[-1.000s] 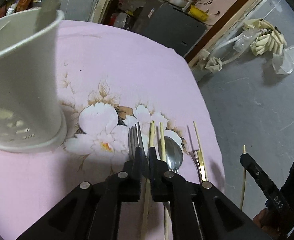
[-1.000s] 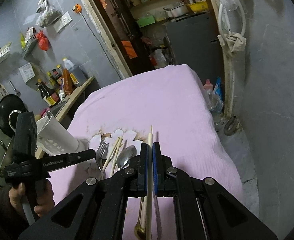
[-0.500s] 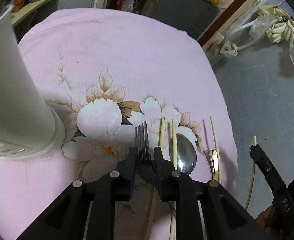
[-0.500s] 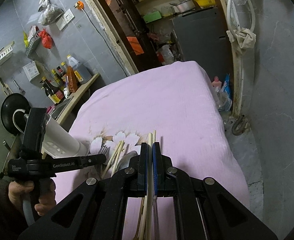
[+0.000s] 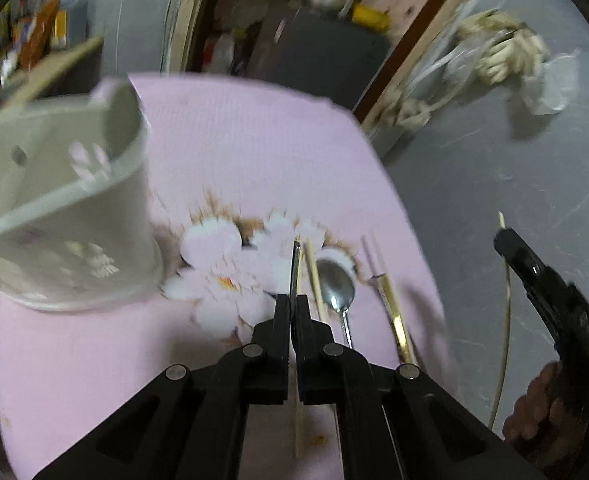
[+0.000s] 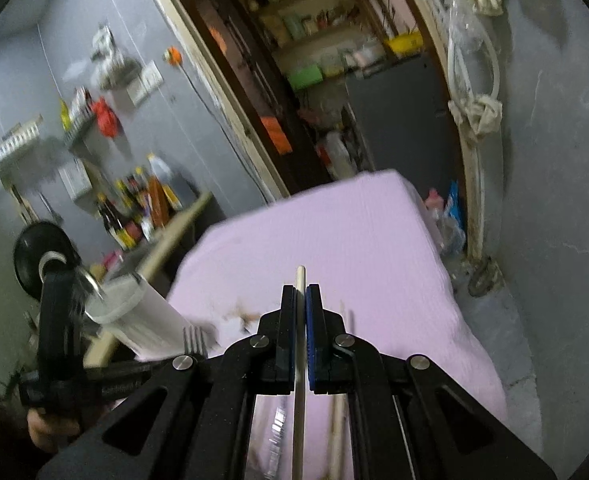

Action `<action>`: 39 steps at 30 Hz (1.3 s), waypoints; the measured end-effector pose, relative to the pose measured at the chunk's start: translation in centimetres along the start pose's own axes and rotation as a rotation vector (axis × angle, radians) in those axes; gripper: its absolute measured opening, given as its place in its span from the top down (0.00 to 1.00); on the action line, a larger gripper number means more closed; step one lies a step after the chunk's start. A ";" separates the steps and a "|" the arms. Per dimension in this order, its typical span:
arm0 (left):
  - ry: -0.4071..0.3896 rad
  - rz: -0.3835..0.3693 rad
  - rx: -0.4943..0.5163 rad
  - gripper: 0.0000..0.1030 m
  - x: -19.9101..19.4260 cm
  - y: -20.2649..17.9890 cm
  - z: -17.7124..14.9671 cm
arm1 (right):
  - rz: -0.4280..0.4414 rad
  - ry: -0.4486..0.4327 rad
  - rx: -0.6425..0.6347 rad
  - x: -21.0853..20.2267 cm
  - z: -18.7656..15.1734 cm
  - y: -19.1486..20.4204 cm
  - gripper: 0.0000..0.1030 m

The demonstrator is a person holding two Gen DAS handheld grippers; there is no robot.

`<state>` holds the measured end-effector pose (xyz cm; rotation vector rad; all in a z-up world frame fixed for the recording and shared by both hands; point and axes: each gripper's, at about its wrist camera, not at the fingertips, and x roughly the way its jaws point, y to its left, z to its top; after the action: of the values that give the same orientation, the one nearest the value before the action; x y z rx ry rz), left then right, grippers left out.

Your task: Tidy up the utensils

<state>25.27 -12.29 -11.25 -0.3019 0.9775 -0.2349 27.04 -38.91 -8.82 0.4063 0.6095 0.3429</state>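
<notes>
The left gripper pinches a fork edge-on above the cloth; white holder at ten o'clock. The right gripper clamps a chopstick, raised.

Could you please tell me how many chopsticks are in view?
4: one chopstick clamped in the right gripper, two lying left of the spoon, one right of it; blur may hide others.
</notes>
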 end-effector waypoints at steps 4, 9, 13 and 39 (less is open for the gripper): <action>-0.115 -0.016 0.023 0.97 -4.1 0.7 1.0 | 0.029 -0.093 -0.027 -0.8 1.2 3.4 0.96; -0.222 -0.020 0.023 0.97 -9.1 3.0 3.5 | 0.085 -0.181 -0.107 -0.3 2.6 8.9 0.96; -0.288 0.007 0.025 0.97 -13.4 5.4 5.3 | 0.147 -0.240 -0.148 1.2 3.7 13.5 0.96; -0.487 0.363 -0.033 0.97 -17.5 17.3 8.3 | -0.014 -0.463 -0.080 13.1 1.8 23.5 0.96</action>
<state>23.84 10.81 0.47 -0.1931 0.5388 0.1824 33.72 -13.50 -2.89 0.3877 0.1462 0.2472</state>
